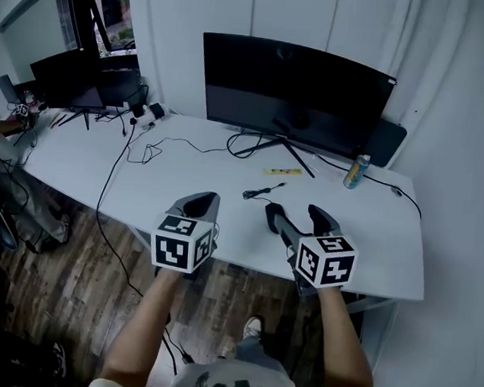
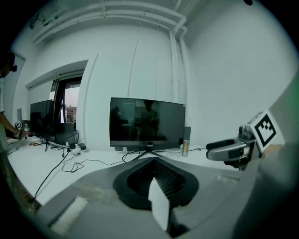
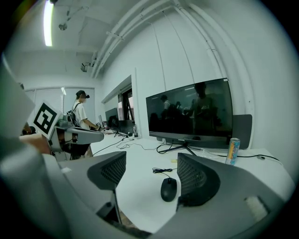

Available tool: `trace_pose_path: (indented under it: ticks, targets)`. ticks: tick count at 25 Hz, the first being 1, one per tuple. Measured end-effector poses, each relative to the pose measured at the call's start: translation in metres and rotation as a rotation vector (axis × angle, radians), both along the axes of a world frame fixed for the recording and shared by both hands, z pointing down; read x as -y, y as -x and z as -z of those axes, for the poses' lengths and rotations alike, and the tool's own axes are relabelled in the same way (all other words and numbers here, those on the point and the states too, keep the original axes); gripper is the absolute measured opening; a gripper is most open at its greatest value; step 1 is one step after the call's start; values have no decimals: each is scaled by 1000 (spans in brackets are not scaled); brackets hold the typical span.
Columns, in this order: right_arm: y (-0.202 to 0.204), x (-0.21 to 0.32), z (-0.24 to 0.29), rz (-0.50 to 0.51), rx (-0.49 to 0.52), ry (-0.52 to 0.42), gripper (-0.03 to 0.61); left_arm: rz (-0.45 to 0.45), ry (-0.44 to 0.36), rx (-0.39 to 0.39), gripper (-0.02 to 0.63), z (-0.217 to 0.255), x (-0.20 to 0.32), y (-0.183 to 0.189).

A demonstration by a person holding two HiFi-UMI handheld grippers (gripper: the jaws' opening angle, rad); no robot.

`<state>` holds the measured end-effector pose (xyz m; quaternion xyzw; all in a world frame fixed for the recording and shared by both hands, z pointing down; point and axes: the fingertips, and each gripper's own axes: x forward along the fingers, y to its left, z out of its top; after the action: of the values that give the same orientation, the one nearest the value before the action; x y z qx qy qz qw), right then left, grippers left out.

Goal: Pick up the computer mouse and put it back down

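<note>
The black computer mouse (image 3: 168, 189) lies on the white table (image 1: 184, 179), its thin cable (image 1: 263, 191) trailing away toward the monitor. In the right gripper view it sits a short way ahead of my right gripper (image 3: 152, 172), close to the right jaw and touched by neither pad. That gripper (image 1: 295, 212) stands open above the table's front edge. In the head view the mouse is hard to tell apart from its dark fingers. My left gripper (image 1: 201, 200) hovers to the left over the same edge, its jaws shut (image 2: 154, 179) with nothing between them.
A wide dark monitor (image 1: 293, 92) on a stand fills the back of the table, with a drink can (image 1: 357, 171) to its right and a small yellow item (image 1: 279, 171) near the stand. Loose cables (image 1: 145, 149) and a second monitor (image 1: 67, 80) lie at left. A person (image 3: 80, 116) stands far off.
</note>
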<state>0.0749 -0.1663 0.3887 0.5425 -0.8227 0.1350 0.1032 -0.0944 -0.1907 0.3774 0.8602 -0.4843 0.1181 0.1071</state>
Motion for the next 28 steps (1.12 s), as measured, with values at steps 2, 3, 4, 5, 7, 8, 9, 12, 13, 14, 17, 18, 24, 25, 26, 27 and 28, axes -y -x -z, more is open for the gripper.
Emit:
trace_pose_path:
  ticks: [2, 3, 4, 5, 7, 8, 9, 12, 13, 14, 17, 18, 24, 25, 26, 27, 28]
  targets:
    - [-4, 17, -2, 4, 4, 6, 331, 11, -2, -1, 5, 2, 16, -3]
    - [-5, 25, -3, 4, 5, 11, 334, 15, 0, -1, 5, 2, 23, -4]
    - [-6, 33, -5, 6, 6, 16, 342, 20, 3, -1, 5, 1, 29, -5]
    - [-7, 40, -7, 9, 7, 22, 345, 25, 6, 0, 5, -1, 34, -5]
    - [-6, 53, -13, 21, 8, 32, 345, 35, 10, 2, 5, -4, 45, -5]
    - [-5, 59, -15, 27, 6, 37, 345, 41, 12, 3, 5, -5, 50, -4]
    - [-4, 65, -18, 31, 5, 42, 347, 46, 13, 4, 5, -6, 54, -3]
    - [-4, 78, -26, 40, 1, 59, 348, 62, 22, 6, 5, -12, 64, -1]
    - [-4, 82, -28, 42, 1, 65, 348, 66, 25, 7, 5, -14, 66, 0]
    - [-3, 85, -31, 44, 0, 71, 348, 70, 28, 8, 5, -16, 68, 2]
    - [-1, 91, -41, 50, -11, 97, 348, 76, 43, 5, 5, -23, 73, 3]
    - [0, 92, -45, 52, -16, 108, 348, 76, 48, 4, 5, -25, 74, 3]
    - [4, 99, -81, 47, -48, 182, 353, 65, 72, 4, 4, -41, 74, -3]
    - [5, 99, -88, 44, -55, 195, 356, 63, 73, 6, 5, -43, 74, -4]
    - [5, 100, -94, 43, -60, 209, 356, 60, 74, 7, 5, -45, 74, -5]
    - [6, 101, -100, 42, -63, 223, 359, 58, 74, 7, 5, -46, 74, -6]
    - [6, 102, -105, 41, -65, 236, 360, 56, 76, 6, 5, -48, 75, -7]
